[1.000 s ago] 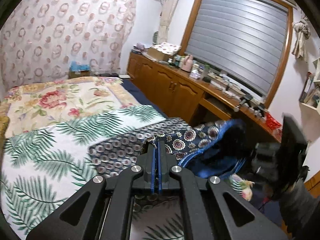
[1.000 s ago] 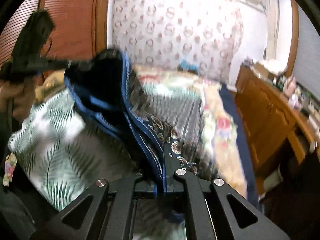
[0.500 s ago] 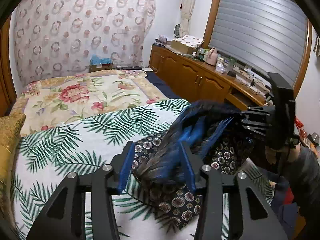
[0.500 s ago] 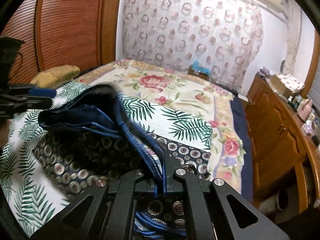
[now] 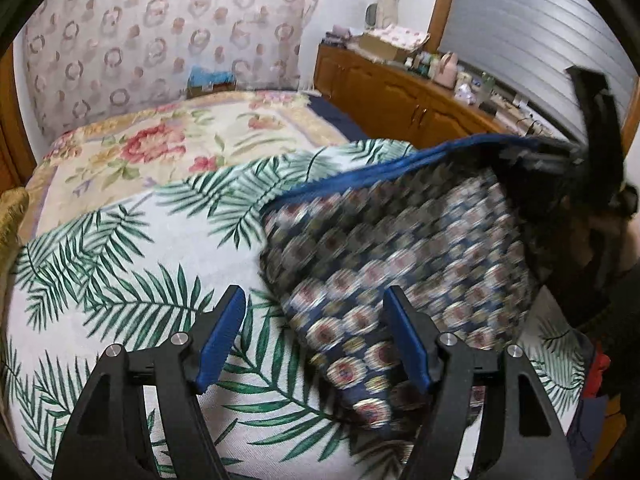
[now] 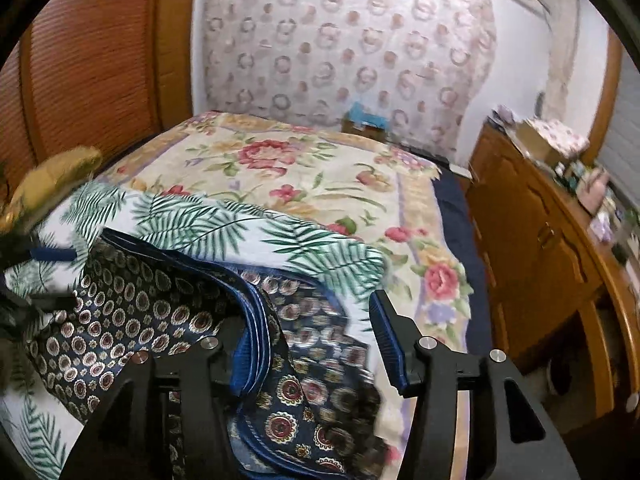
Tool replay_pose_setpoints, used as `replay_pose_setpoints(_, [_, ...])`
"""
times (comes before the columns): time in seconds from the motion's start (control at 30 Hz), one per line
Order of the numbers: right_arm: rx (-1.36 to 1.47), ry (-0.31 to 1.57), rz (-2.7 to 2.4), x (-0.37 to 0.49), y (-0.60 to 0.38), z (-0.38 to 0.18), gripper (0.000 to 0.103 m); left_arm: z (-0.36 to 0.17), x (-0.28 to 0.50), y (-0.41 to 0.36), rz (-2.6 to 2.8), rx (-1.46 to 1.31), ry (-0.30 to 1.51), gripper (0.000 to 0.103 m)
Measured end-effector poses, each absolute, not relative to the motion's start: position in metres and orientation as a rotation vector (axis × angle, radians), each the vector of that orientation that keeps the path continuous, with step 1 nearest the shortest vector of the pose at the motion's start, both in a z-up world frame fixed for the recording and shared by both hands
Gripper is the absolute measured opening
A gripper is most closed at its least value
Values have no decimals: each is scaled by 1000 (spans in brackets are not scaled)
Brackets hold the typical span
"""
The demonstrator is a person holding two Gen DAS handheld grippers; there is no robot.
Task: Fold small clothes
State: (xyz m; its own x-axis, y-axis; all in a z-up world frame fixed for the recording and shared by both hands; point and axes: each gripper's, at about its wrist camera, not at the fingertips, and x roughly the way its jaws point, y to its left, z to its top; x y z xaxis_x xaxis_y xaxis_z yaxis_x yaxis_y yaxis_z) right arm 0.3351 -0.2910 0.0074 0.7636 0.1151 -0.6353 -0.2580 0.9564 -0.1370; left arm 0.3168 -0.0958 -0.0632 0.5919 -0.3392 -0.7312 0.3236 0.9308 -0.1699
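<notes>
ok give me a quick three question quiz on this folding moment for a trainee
1. True or false: the left gripper is clamped shut on the patterned cloth.
2. Multiple choice: the cloth lies on which part of the bed? A) the rose print blanket B) the palm leaf sheet C) the gold pillow
3. Fill the gap: in the right wrist view, the right gripper has its fingers ____, with the cloth's blue edge lying between them.

Key: 1 false, its fingers stand apart. 2 B. 3 open.
</notes>
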Motion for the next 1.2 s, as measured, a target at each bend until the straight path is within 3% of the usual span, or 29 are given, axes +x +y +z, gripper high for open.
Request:
replay_pose_setpoints(0.43, [-262,629,131,327,-280,32,55,-78,320,-91,-354,-14,889,72])
replay_pose_setpoints(0.6, [-312,694,191,336,-270,13,55,-66,338,-98,-408,-44,859,71])
replay_pose_setpoints(0.63, [-327,722,192,340,-266,8,55,-65,342,-102,-426,-37,855,69])
replay_pose_setpoints(0.73, [-291,778,216,349,-268,3,55,-69,356,-108,-427,-14,887,45])
replay_pose_setpoints(0.8, [-261,781,216,349,-273,7,55,-71,360,-110,-419,22,885,14])
replay_pose_setpoints(0.83, [-250,772,215,344,-277,11,55,-71,360,-110,-401,43,877,8])
replay_pose_setpoints(1.2, [-37,847,229,288,-333,-7,59,-74,357,-94,-349,35,869,6])
